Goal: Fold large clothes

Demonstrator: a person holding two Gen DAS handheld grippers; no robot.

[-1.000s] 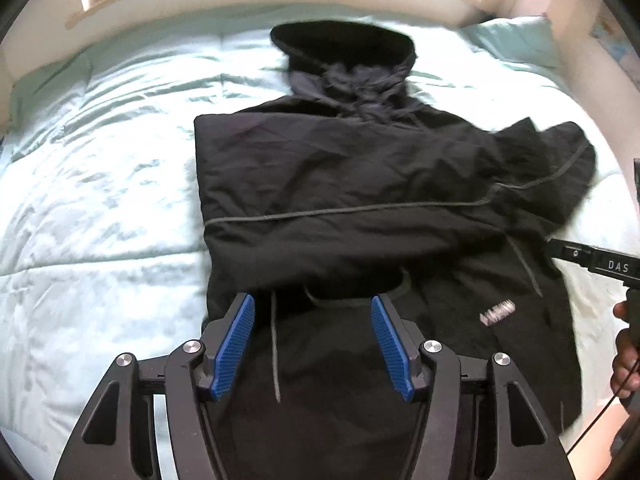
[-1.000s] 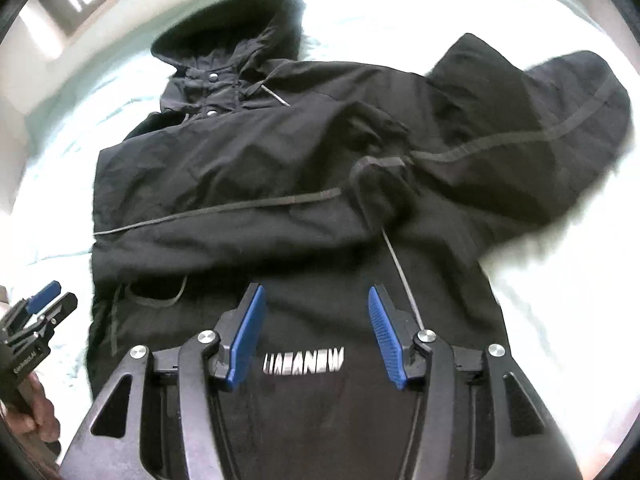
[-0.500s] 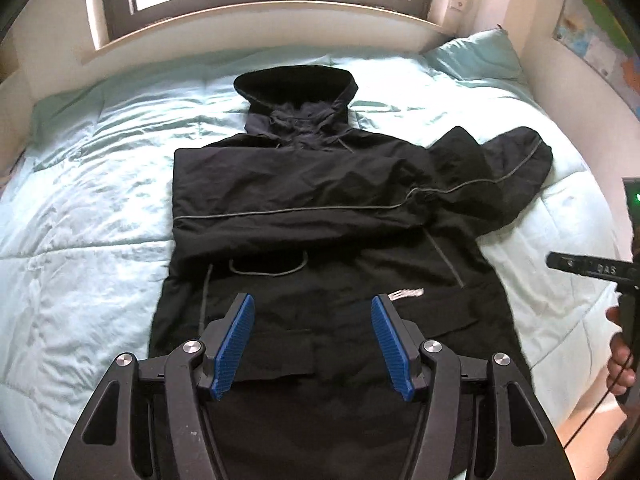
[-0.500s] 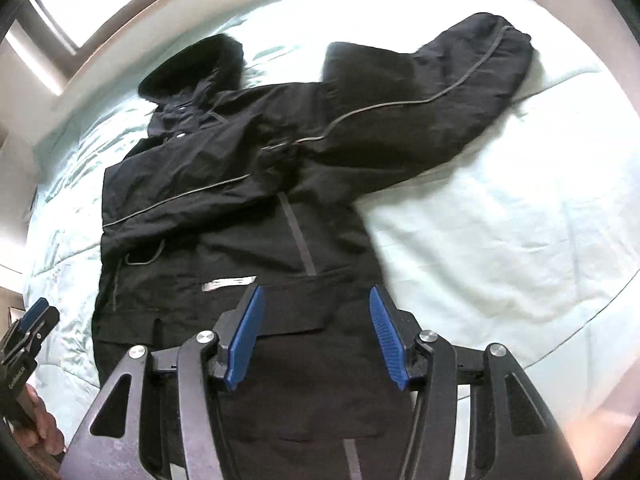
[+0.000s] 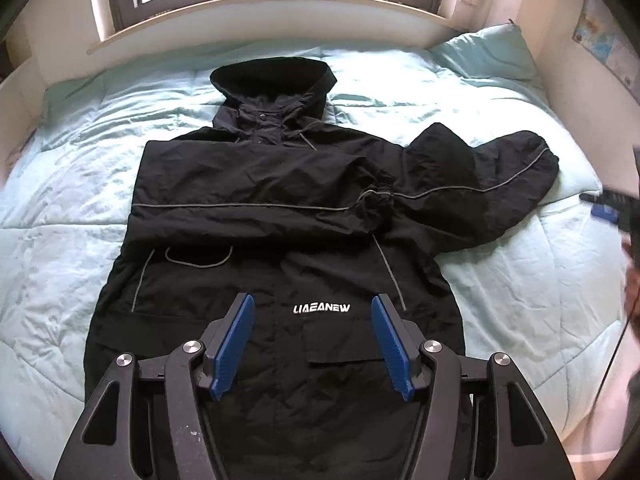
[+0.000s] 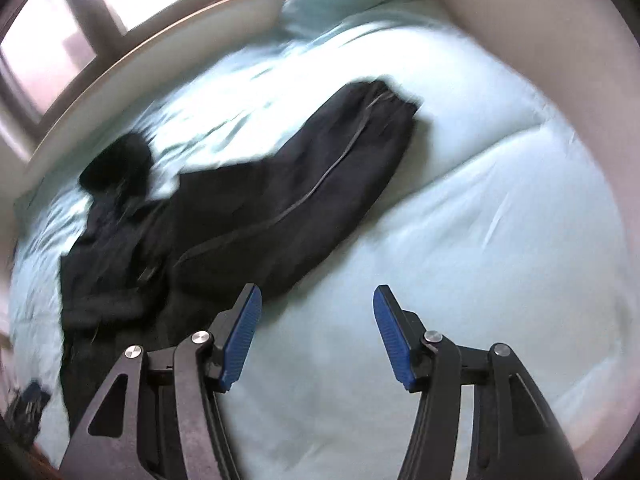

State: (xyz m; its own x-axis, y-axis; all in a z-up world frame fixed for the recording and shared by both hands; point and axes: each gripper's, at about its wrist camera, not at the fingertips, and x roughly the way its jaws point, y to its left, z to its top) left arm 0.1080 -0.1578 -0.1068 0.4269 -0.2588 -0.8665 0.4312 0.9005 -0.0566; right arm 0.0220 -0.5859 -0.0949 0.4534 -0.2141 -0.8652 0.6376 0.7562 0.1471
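Observation:
A large black hooded jacket (image 5: 256, 184) lies flat on a light blue bed, hood toward the window, one sleeve folded across the chest and the other sleeve (image 5: 500, 196) stretched to the right. My left gripper (image 5: 312, 344) is open and empty, held above the jacket's lower front near the white logo (image 5: 321, 308). My right gripper (image 6: 316, 336) is open and empty over bare bedding, right of the jacket; the outstretched sleeve (image 6: 320, 184) lies ahead of it. The right gripper also shows blurred at the edge of the left wrist view (image 5: 612, 206).
The light blue quilt (image 5: 520, 288) covers the bed. A pillow (image 5: 484, 54) lies at the far right corner. A window and wooden sill (image 5: 280, 4) run behind the bed. A wall (image 6: 540, 20) borders the right side.
Both grippers have pulled back from the jacket and stayed open. The right gripper has swung right, off the jacket, over bare bedding. The jacket lies unchanged.

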